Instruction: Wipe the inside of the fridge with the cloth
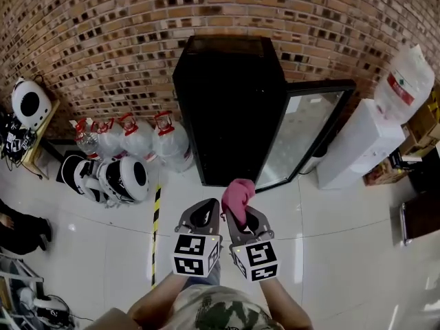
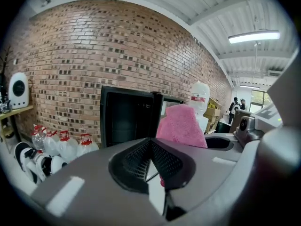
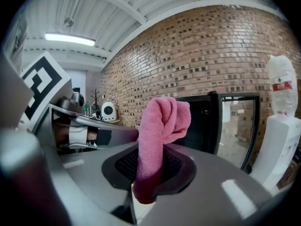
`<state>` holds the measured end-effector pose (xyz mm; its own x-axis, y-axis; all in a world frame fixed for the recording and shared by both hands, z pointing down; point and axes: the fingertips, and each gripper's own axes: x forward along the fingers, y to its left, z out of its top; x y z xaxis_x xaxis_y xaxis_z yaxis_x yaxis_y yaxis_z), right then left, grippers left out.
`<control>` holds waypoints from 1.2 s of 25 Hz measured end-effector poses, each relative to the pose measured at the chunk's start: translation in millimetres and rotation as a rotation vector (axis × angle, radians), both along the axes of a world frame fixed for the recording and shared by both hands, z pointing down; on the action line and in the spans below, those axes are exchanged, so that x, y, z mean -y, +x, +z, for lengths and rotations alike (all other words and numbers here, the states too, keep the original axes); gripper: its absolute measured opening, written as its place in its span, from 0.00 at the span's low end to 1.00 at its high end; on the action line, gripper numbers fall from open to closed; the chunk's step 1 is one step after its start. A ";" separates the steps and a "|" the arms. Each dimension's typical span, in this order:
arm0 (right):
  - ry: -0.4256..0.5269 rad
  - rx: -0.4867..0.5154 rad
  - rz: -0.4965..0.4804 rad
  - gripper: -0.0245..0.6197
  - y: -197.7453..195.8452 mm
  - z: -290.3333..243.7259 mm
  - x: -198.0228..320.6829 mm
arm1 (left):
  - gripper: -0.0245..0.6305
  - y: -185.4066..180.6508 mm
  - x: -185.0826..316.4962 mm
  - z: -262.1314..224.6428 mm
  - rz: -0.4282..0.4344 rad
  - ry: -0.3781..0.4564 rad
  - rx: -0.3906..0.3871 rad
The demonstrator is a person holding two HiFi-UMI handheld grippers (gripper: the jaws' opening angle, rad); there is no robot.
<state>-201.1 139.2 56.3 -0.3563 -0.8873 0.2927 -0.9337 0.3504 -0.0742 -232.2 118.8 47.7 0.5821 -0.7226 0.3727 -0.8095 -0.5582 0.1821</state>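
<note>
A black fridge (image 1: pixel 230 108) stands against the brick wall with its glass door (image 1: pixel 302 139) swung open to the right. My right gripper (image 1: pixel 242 215) is shut on a pink cloth (image 1: pixel 238 196), which sticks up bunched above the jaws just in front of the fridge. In the right gripper view the cloth (image 3: pixel 162 126) rises from the closed gripper (image 3: pixel 149 157), with the fridge (image 3: pixel 204 124) behind it. My left gripper (image 1: pixel 205 215) hangs beside it, shut and empty. The left gripper view shows its gripper (image 2: pixel 150 145) closed, the cloth (image 2: pixel 181 126) to its right and the fridge (image 2: pixel 124 119) ahead.
Several water jugs (image 1: pixel 137 139) and white helmets (image 1: pixel 113 177) sit on the floor left of the fridge. A white water dispenser (image 1: pixel 357 143) stands to the right of the door. Yellow-black tape (image 1: pixel 155 232) runs along the tiled floor.
</note>
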 end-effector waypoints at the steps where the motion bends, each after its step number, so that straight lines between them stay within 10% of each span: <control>1: -0.002 -0.001 0.007 0.13 -1.0 -1.2 17.4 | 0.06 -1.8 17.2 -2.1 0.004 0.001 -0.003; 30: 0.140 -0.014 -0.128 0.13 -6.5 20.3 315.0 | 0.06 -9.6 264.5 35.2 -0.142 0.002 -0.059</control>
<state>-207.6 -175.8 76.6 -0.4658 -0.8673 0.1755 -0.8813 0.4726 -0.0033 -241.8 -145.7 82.8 0.4944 -0.8001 0.3399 -0.8685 -0.4387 0.2307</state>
